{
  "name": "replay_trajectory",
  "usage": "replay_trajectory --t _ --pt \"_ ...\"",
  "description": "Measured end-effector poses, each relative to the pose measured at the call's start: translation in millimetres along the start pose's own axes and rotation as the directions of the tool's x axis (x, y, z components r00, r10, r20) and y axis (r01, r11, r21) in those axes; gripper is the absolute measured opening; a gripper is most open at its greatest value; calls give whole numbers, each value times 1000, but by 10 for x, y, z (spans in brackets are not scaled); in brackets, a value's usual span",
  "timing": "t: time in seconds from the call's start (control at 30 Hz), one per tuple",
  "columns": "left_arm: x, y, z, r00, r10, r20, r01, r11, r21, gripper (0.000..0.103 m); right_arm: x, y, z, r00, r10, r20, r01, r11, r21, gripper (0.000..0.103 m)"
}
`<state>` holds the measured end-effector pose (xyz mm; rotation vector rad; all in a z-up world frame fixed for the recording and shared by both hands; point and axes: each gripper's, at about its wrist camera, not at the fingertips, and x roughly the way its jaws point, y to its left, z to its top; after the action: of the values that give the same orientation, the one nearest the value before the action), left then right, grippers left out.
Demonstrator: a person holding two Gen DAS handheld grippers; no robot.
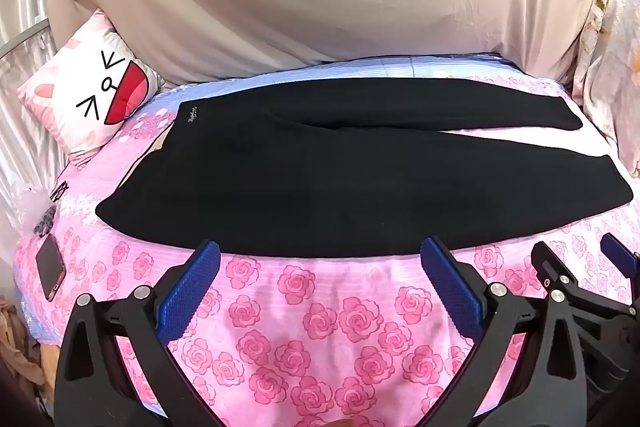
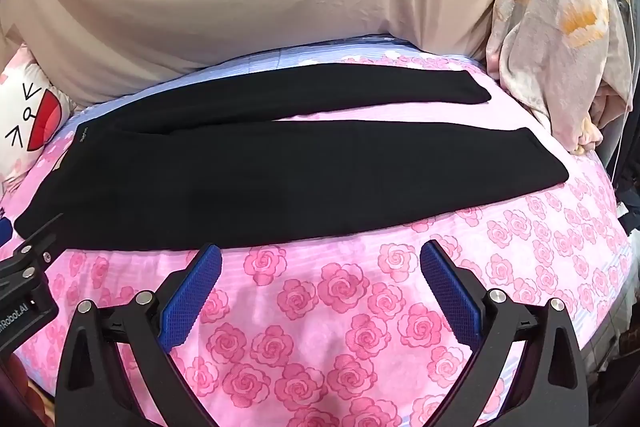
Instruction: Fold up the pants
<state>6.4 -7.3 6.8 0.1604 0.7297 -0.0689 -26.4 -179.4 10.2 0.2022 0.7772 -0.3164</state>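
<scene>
across the bed (image 1: 320,307) the black pants (image 1: 320,187) lie flat, long axis left to right, waistband left, both legs pointing right. left gripper (image 1: 320,251) and right gripper (image 2: 320,253) hover at the near edge, fingers spread wide, holding nothing.

The left gripper (image 1: 320,255) has a matte black frame built of angular, ribbed struts that fork into two fingers, each joint pinned by round silver screws. Its fingers (image 1: 190,291) carry royal-blue pads with a fine dimpled grid texture. The right gripper (image 2: 321,255) is the same make: black forked frame, silver screw heads, blue textured fingers (image 2: 450,293). White lettering ending in "Robot.AI" marks a black housing at the right view's left edge.
</scene>
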Motion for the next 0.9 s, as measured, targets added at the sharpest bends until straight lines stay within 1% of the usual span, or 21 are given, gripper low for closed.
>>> replay_trajectory --t 0.13,0.23,0.43,0.6,0.8,0.83,0.87,0.9 --pt "-2 5 0 1000 1 0 -1 1000 -2 98 38 52 8 1000 -4 1 4 1000 -3 98" --pt "21 5 -9 1000 2 -3 -2 1000 -6 98 59 25 84 1000 -3 -6 3 1000 5 98" --pt "62 6 -36 1000 2 -8 -2 1000 -4 98 55 16 10 1000 0 9 0 1000 1 98" --pt "83 16 -35 1000 3 -7 -3 1000 0 98 53 27 34 1000 0 10 0 1000 -5 98" --pt "156 58 -7 1000 14 -14 -14 1000 -15 98 23 80 87 997 -10 74 13 999 -31 98" --pt "175 71 -1 1000 16 -16 -16 1000 -21 98 0 87 107 994 -11 109 15 999 -35 98" --pt "189 77 4 1000 18 -18 -18 1000 -23 98 -13 94 120 992 -6 127 11 999 -34 98" --pt "204 86 8 1000 19 -20 -20 999 -27 98 0 106 132 994 -4 113 8 999 -36 98"
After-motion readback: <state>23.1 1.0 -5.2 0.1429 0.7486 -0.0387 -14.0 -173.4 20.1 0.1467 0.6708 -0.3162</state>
